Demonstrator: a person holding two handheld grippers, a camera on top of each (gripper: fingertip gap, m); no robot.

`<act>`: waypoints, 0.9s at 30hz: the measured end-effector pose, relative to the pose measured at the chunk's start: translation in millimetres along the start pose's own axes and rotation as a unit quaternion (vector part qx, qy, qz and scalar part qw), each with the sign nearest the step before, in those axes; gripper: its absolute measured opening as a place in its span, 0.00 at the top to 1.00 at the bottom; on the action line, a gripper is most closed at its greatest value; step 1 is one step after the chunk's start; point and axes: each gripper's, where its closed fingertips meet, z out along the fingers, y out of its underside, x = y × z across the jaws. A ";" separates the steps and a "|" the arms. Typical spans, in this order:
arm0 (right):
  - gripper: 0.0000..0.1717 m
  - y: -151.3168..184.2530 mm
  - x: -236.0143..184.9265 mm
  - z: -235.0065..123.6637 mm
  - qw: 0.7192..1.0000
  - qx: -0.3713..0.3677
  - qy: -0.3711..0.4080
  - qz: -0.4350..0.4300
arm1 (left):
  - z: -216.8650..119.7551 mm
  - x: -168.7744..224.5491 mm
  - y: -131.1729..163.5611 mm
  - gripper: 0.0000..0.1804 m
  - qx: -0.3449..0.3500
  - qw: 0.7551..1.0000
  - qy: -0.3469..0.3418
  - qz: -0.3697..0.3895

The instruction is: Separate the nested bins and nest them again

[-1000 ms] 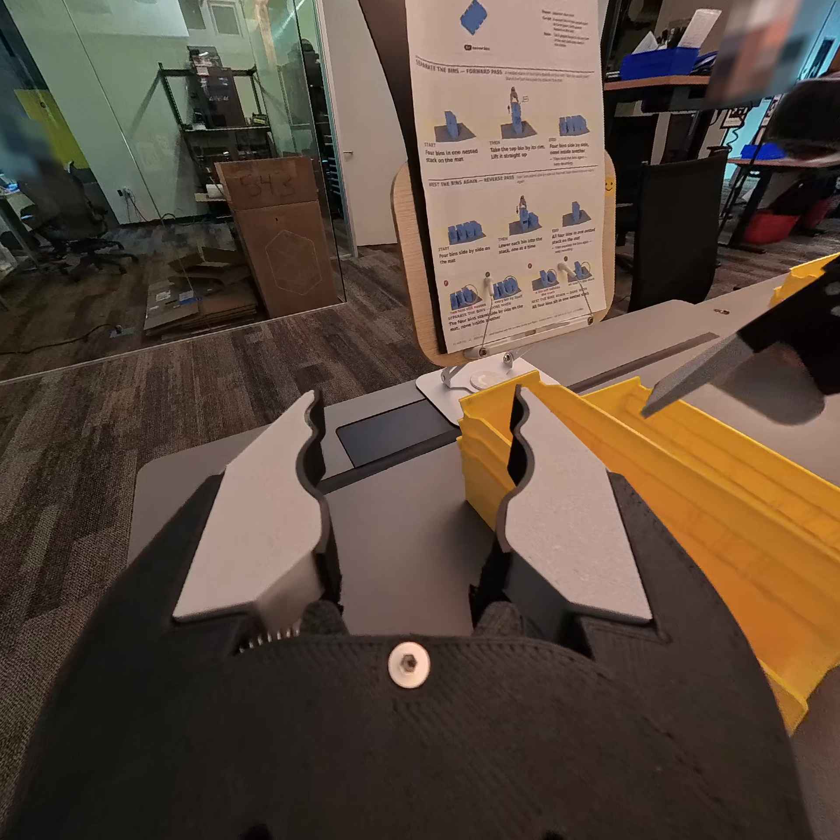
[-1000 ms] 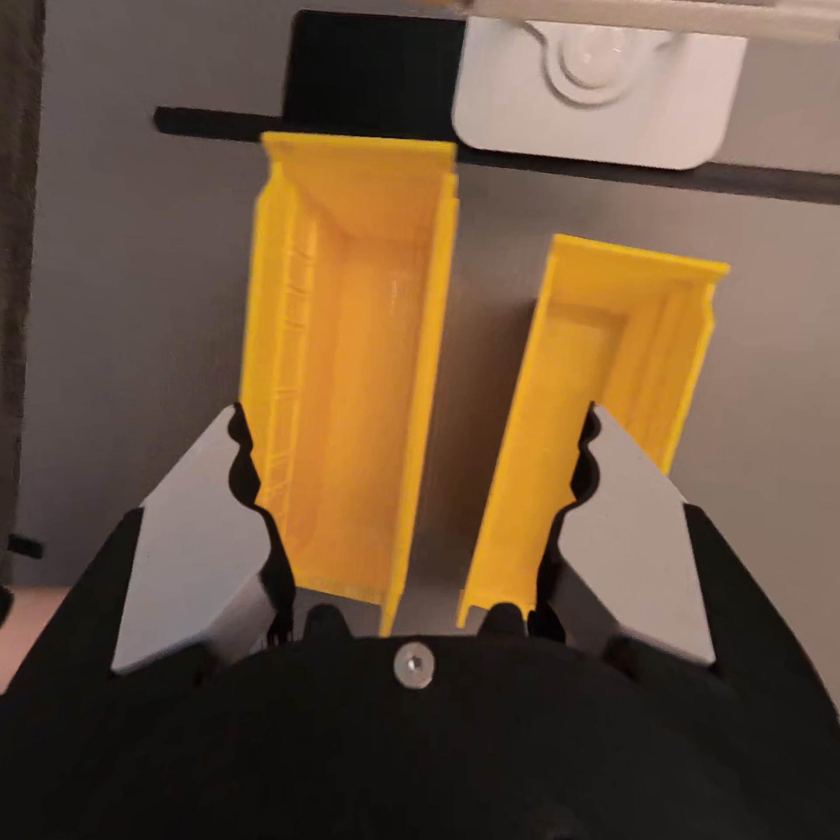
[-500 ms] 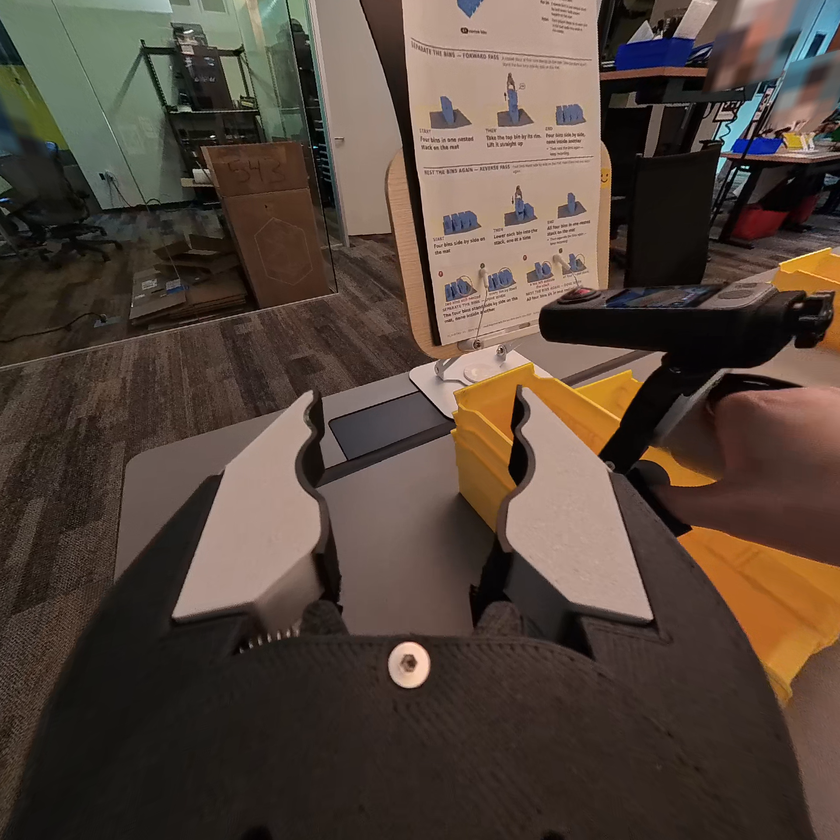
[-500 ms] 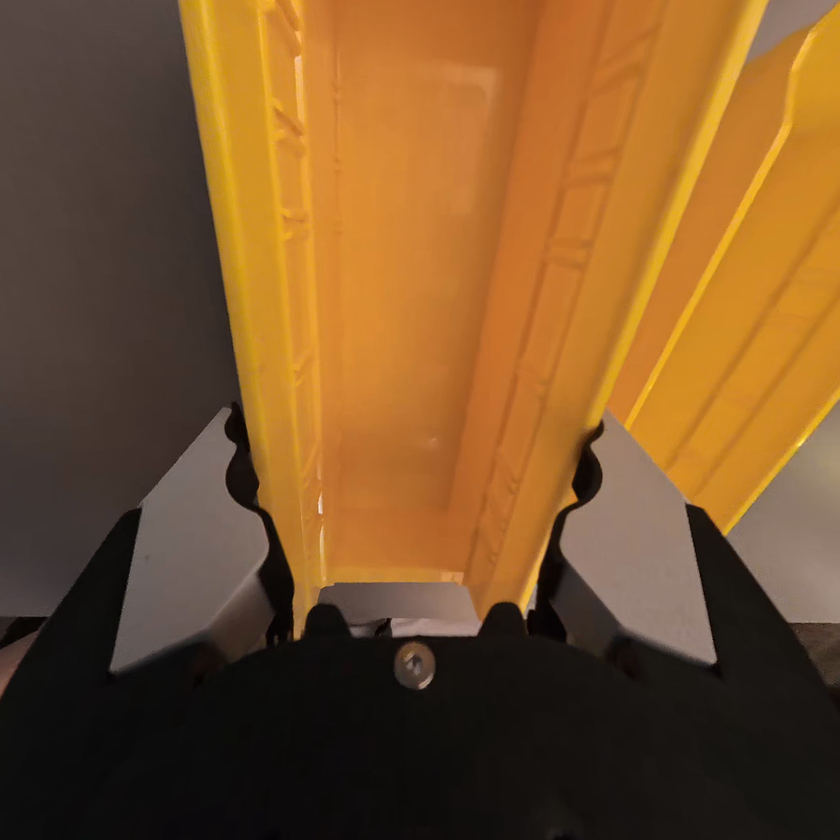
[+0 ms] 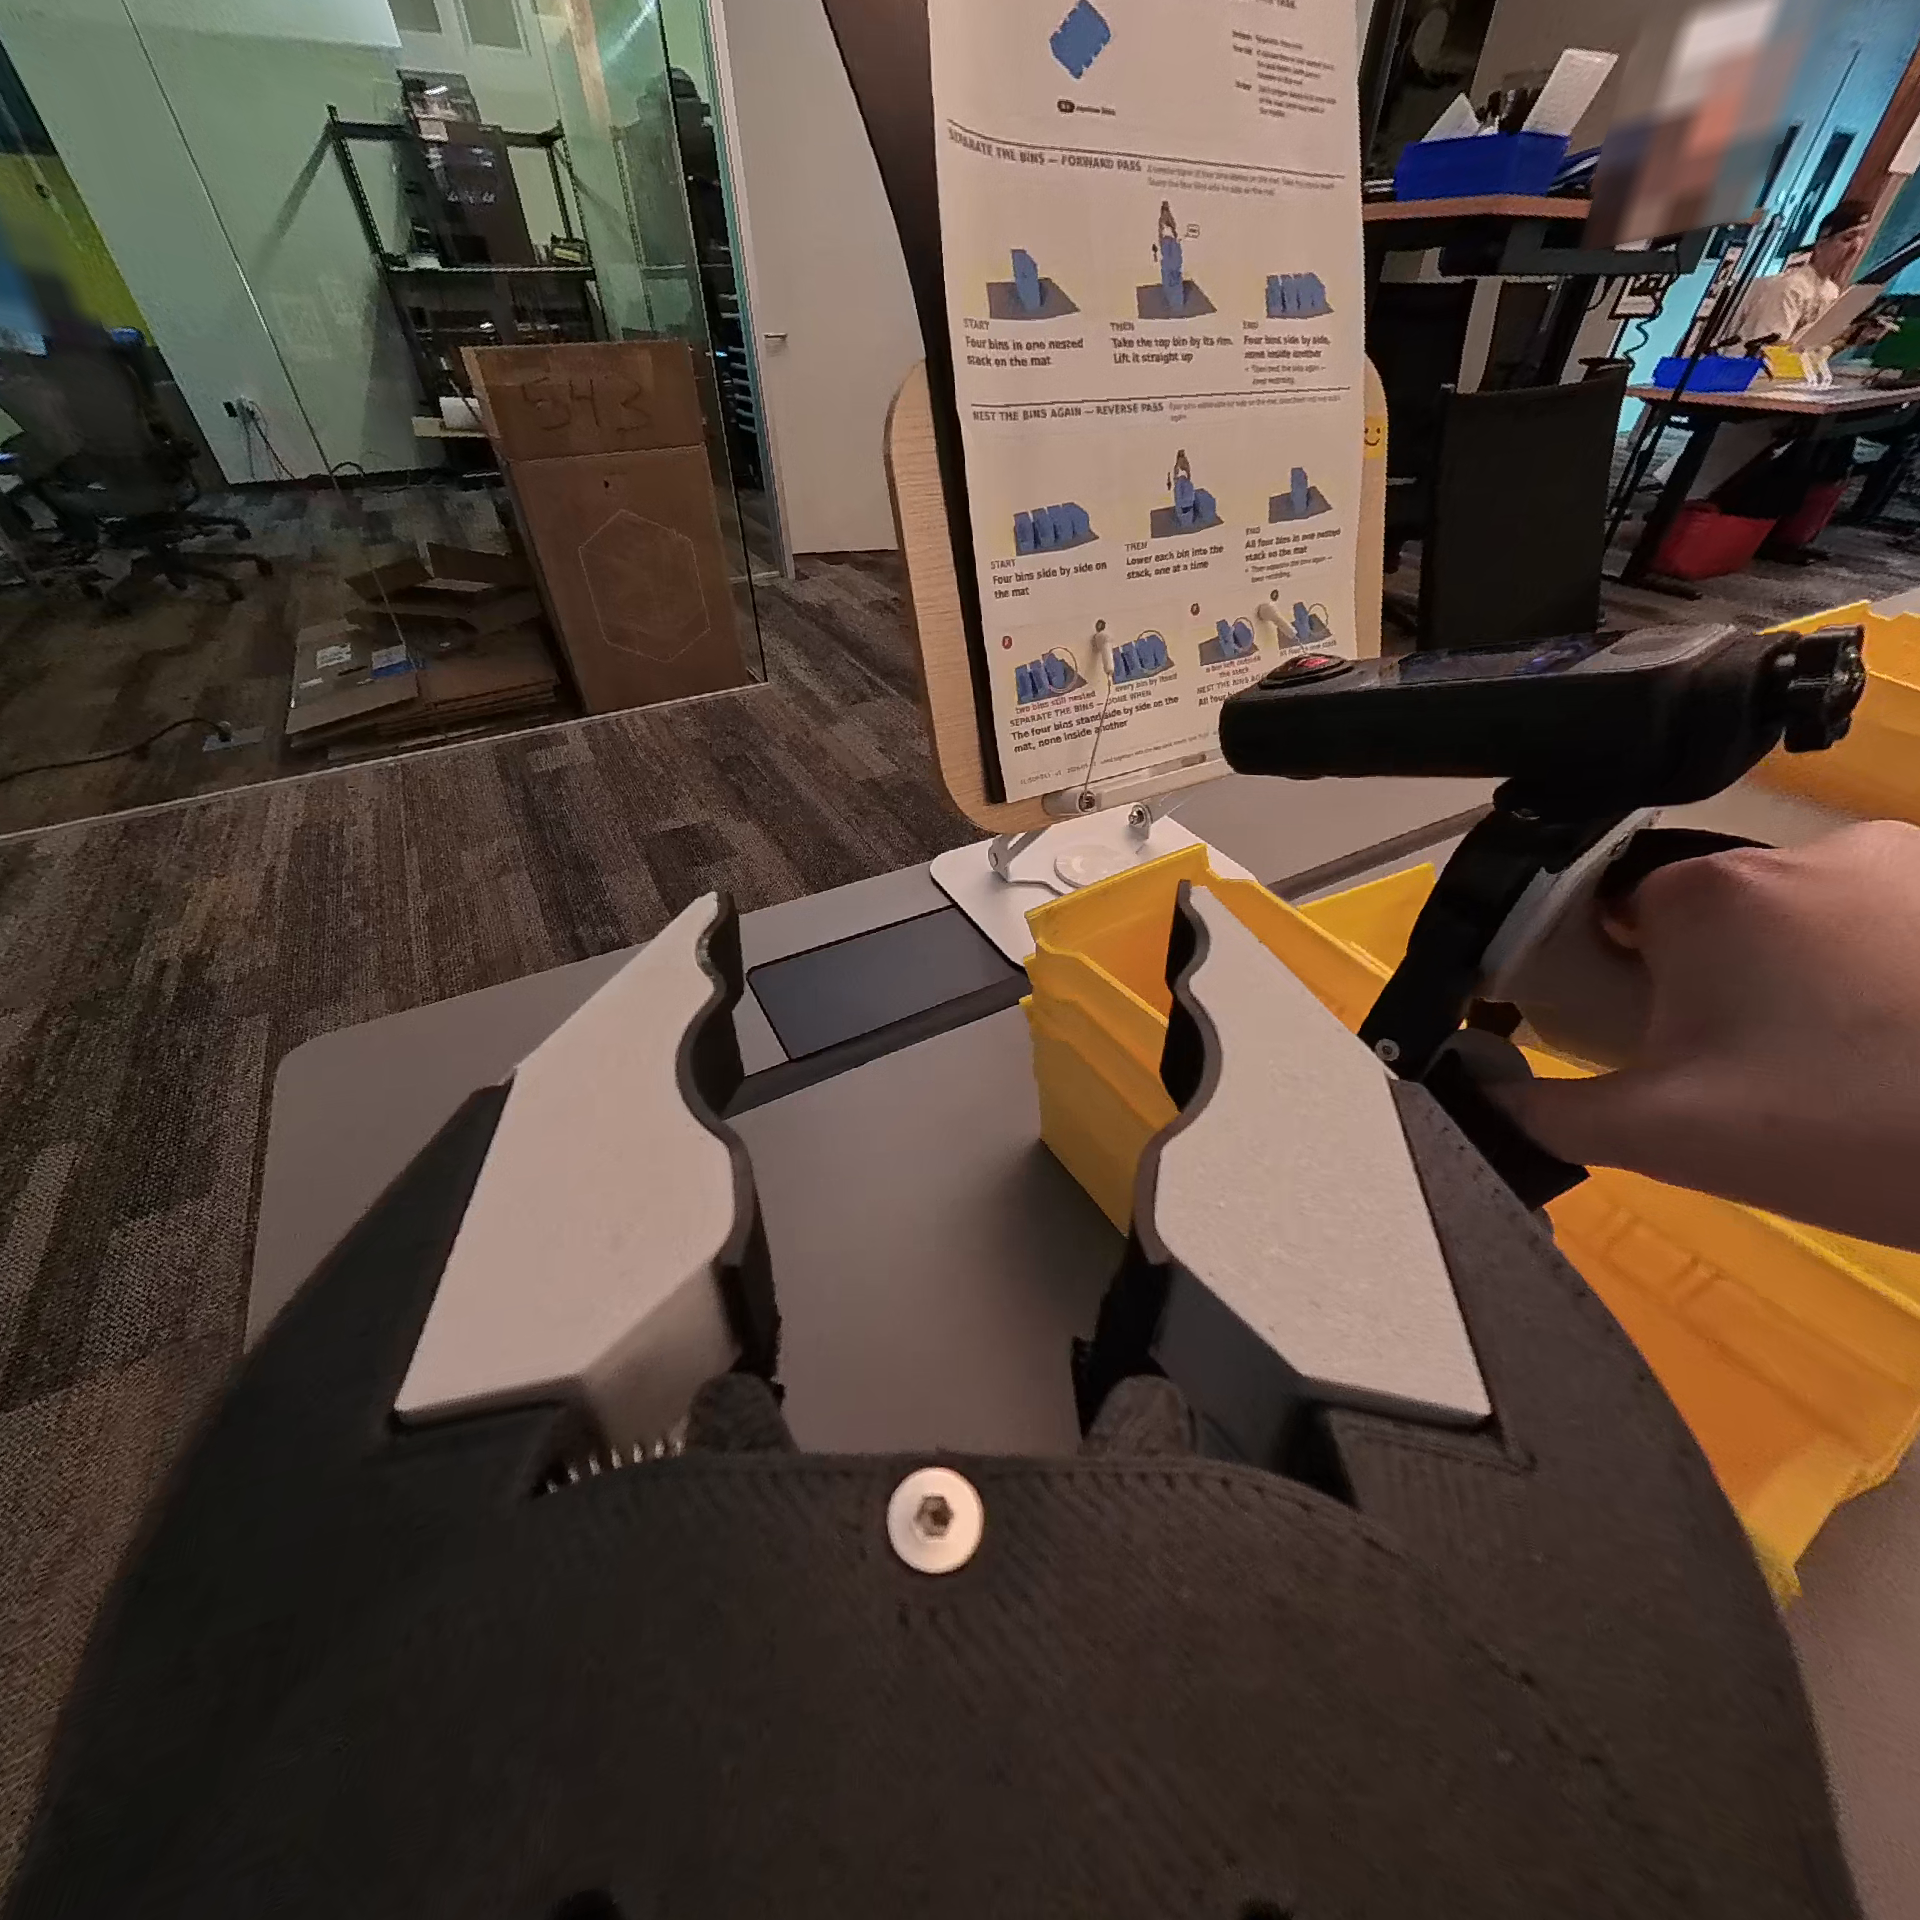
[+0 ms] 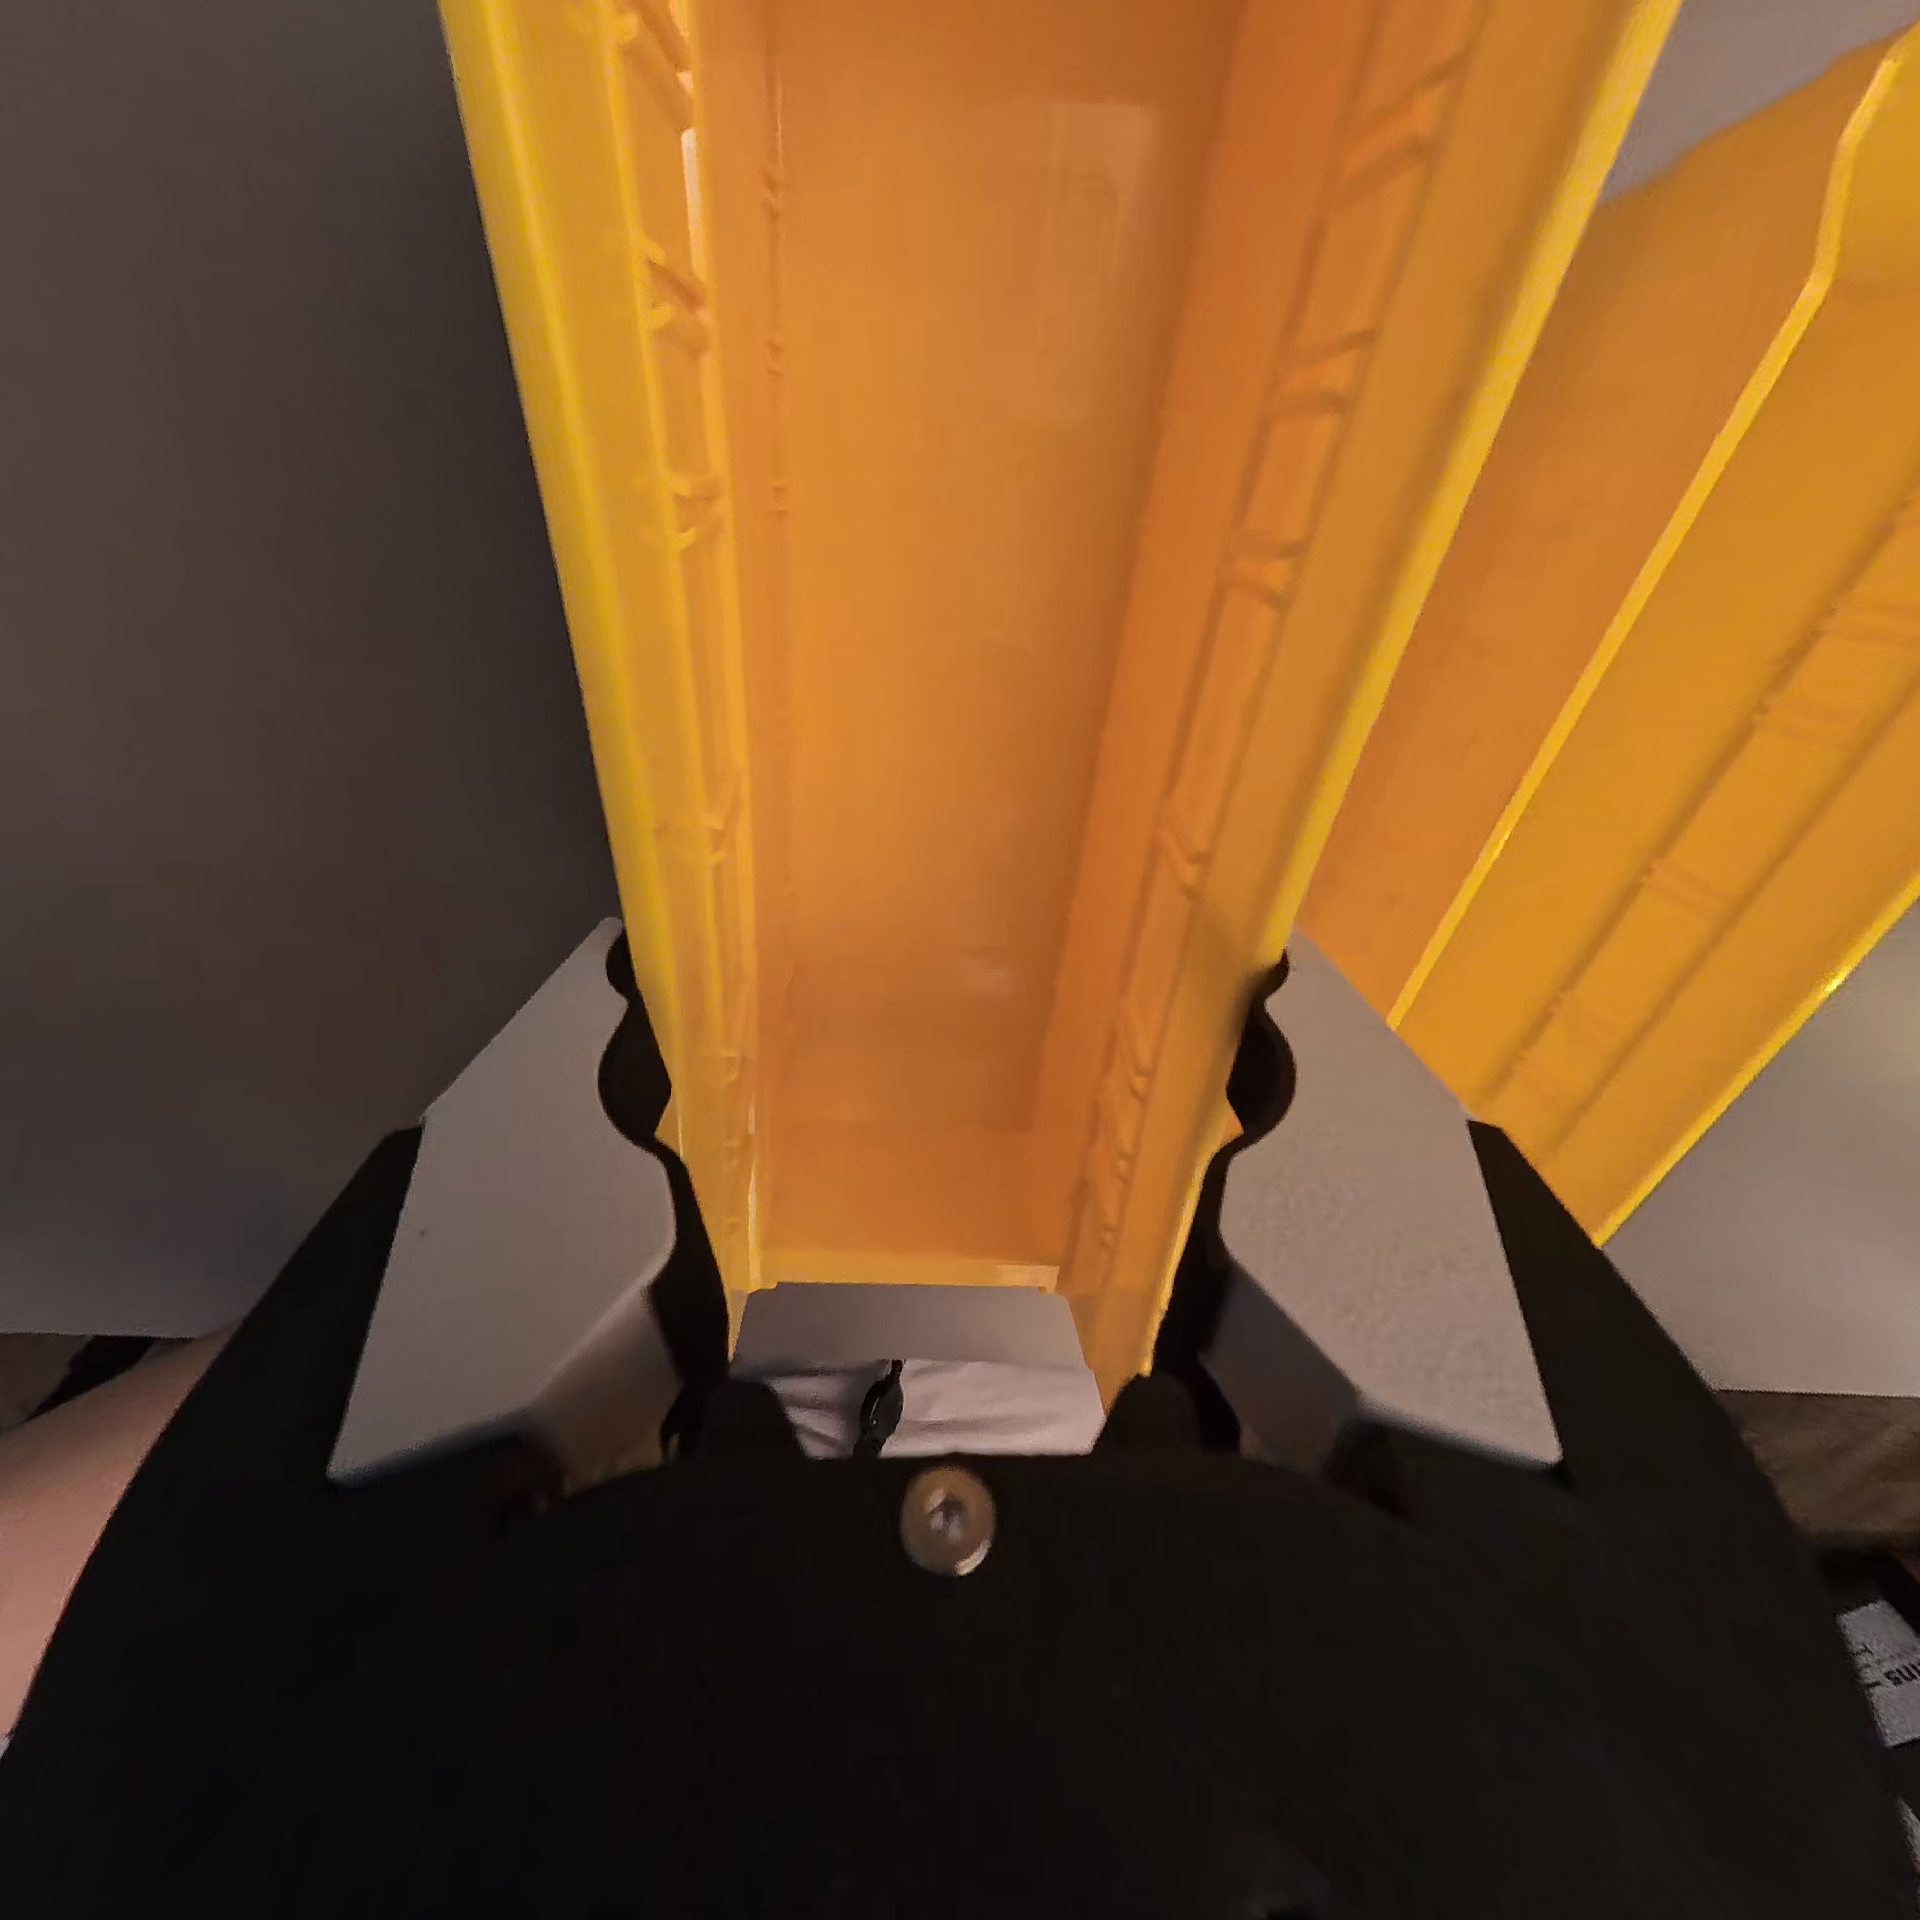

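Note:
A stack of nested yellow bins point(image 5: 1091, 997) stands on the grey table point(image 5: 468, 1070). In the right wrist view its top bin point(image 6: 935, 623) runs lengthwise between my fingers. My right gripper point(image 6: 948, 945) is shut across that bin's near end, with a pad pressed on each long side wall. A separate yellow bin point(image 6: 1662, 623) lies to its right and also shows in the left wrist view point(image 5: 1371, 914). My left gripper point(image 5: 951, 914) is open and empty, above the table just left of the stack. A hand point(image 5: 1766, 1018) holds the right gripper's handle over the stack.
An instruction sheet on a wooden stand point(image 5: 1143, 416) with a white base point(image 5: 1039, 862) stands behind the bins. A dark pad point(image 5: 873, 987) lies at the back left. Another yellow bin point(image 5: 1870, 707) is at the far right. The table's left edge drops to carpet.
My right gripper came down over the left stack, from spanning both bins to straddling one. Its jaws then narrowed until the pads met the bin's side walls. My left gripper stayed put.

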 end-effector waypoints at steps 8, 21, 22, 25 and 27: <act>0.36 0.7 -0.9 -1.2 1.000 -0.012 -0.008 0.003 | 0.8 -2.1 2.0 0.55 -0.003 1.000 0.001 -0.005; 0.36 4.8 0.0 -3.6 0.999 -0.027 -0.015 0.008 | 1.4 -1.6 2.1 0.55 -0.003 1.000 0.001 -0.007; 0.36 5.4 0.3 -3.7 0.999 -0.029 -0.015 0.009 | 1.4 -1.6 1.9 0.55 -0.003 1.000 0.002 -0.007; 0.36 6.1 1.0 -4.2 0.999 -0.031 -0.015 0.012 | 1.9 -2.0 2.5 0.55 -0.004 1.000 0.002 -0.008; 0.36 6.3 1.3 -4.6 0.999 -0.031 -0.015 0.012 | 2.0 -2.4 3.0 0.55 -0.005 1.000 0.002 -0.009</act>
